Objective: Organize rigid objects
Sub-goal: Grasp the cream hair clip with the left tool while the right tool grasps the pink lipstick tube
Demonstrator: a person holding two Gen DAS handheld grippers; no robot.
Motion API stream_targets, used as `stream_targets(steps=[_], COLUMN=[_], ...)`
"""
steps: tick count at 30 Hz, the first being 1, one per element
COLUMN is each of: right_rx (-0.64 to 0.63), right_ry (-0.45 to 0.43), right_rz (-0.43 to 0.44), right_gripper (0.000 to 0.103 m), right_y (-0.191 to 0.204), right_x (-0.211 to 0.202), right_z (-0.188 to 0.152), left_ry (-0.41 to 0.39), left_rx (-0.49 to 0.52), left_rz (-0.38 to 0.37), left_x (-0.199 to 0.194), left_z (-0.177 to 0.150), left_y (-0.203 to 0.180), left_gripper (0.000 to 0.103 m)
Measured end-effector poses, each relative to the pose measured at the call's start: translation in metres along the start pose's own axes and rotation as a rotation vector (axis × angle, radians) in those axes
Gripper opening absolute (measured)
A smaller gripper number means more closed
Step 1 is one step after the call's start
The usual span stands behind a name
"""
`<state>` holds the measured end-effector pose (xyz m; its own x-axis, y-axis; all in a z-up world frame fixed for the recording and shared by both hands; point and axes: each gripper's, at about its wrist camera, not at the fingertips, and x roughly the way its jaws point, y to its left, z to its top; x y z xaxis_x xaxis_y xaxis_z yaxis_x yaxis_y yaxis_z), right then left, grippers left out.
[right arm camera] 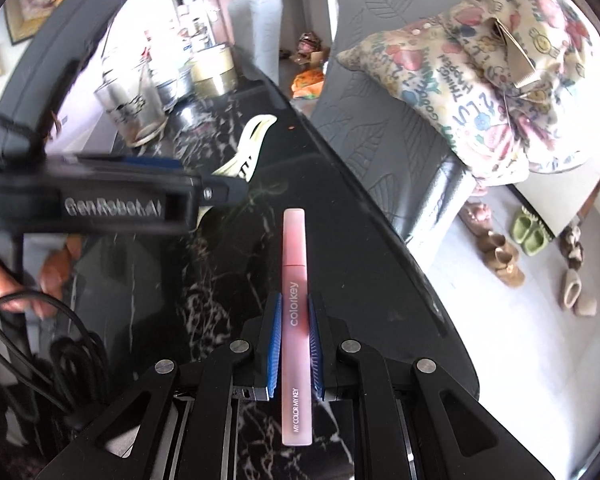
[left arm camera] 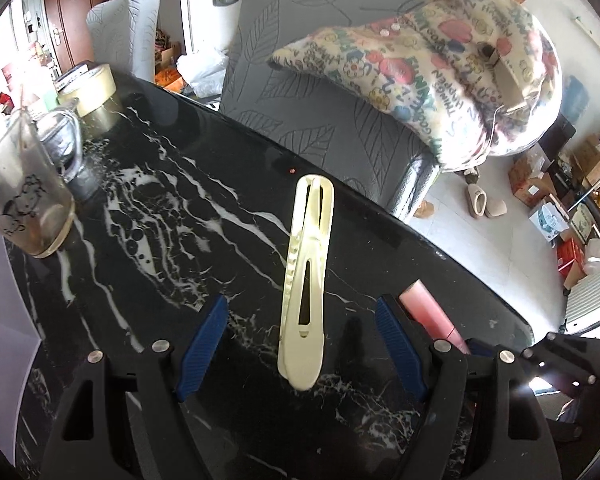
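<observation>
While clamping pink tube [right arm camera: 295, 320] — right hand-held gripper [right arm camera: 294, 344]; left hand-held gripper [left arm camera: 300, 344] spread around hair clip [left arm camera: 306, 280].

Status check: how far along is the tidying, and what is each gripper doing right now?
Nothing looks sorted yet. In hand: the right gripper is shut on the pink Colorkey lip gloss tube, held over the black marble table. The left gripper is open, its blue pads either side of the cream hair clip, which lies flat on the table. Left: grasp the clip and place both items.
</observation>
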<state>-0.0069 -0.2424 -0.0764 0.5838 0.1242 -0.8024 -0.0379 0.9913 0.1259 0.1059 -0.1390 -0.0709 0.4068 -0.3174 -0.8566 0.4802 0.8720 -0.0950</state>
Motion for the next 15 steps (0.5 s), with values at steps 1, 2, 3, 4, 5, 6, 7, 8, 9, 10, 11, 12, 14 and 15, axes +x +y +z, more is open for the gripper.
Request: stream_targets(steps=[1, 2, 3, 4, 5, 6, 7, 8, 9, 10, 11, 12, 14, 15], right_rx=[0.007, 0.013, 0.016, 0.017, 0.017, 0.019, 0.020, 0.019, 0.019, 0.020, 0.024, 0.028, 0.037, 0.038], right_ry=[-0.003, -0.004, -0.005, -0.005, -0.005, -0.005, -0.005, -0.005, -0.005, -0.006, -0.005, -0.005, -0.005, -0.004], right_rz=[-0.002, -0.001, 0.000, 0.002, 0.002, 0.000, 0.000, -0.001, -0.003, -0.005, -0.005, -0.004, -0.003, -0.004], right_gripper=[0.013, 0.013, 0.013, 0.013, 0.013, 0.013, 0.013, 0.013, 0.013, 0.013, 0.014, 0.014, 0.014, 0.014], right_y=[-0.0011, -0.0028, -0.0036, -0.0040, -0.0047, -0.0051, -0.0052, -0.0053, -0.0051, -0.0049, -0.0051, -0.0060, -0.0068, -0.0070], right_x=[0.0008, 0.0020, 0.0021, 0.0026, 0.0034, 0.0038, 0.0036, 0.0034, 0.0033, 0.0032, 0.0037, 0.0047, 0.0062, 0.0067], right_z=[0.0013, 0.0035, 0.0045, 0.0053, 0.0066, 0.0073, 0.0078, 0.0075, 0.0080, 0.0084, 0.0090, 0.0099, 0.0108, 0.0112], left_ry=[0.004, 0.004, 0.005, 0.004, 0.001, -0.003, -0.009, -0.018, -0.021, -0.021, -0.022, -0.023, -0.029, -0.030], left_rx=[-0.004, -0.007, -0.010, -0.010, -0.007, -0.003, 0.002, 0.005, 0.010, 0.017, 0.024, 0.030, 0.050, 0.061], left_rz=[-0.007, -0.011, -0.015, -0.016, -0.015, -0.013, -0.013, -0.011, -0.005, -0.005, -0.007, -0.005, 0.008, 0.015], left_x=[0.0031, 0.0041, 0.0056, 0.0074, 0.0091, 0.0102, 0.0102, 0.0106, 0.0118, 0.0121, 0.0124, 0.0124, 0.0123, 0.0129], left_z=[0.0004, 0.0006, 0.0009, 0.0015, 0.0022, 0.0025, 0.0022, 0.0024, 0.0034, 0.0041, 0.0045, 0.0051, 0.0050, 0.0055], left_y=[0.0006, 0.0016, 0.0024, 0.0027, 0.0031, 0.0028, 0.0036, 0.0038, 0.0033, 0.0031, 0.0027, 0.0026, 0.0011, 0.0000], left_gripper=[0.076, 0.076, 0.076, 0.076, 0.076, 0.076, 0.070, 0.067, 0.063, 0.061, 0.060, 0.057, 0.050, 0.045])
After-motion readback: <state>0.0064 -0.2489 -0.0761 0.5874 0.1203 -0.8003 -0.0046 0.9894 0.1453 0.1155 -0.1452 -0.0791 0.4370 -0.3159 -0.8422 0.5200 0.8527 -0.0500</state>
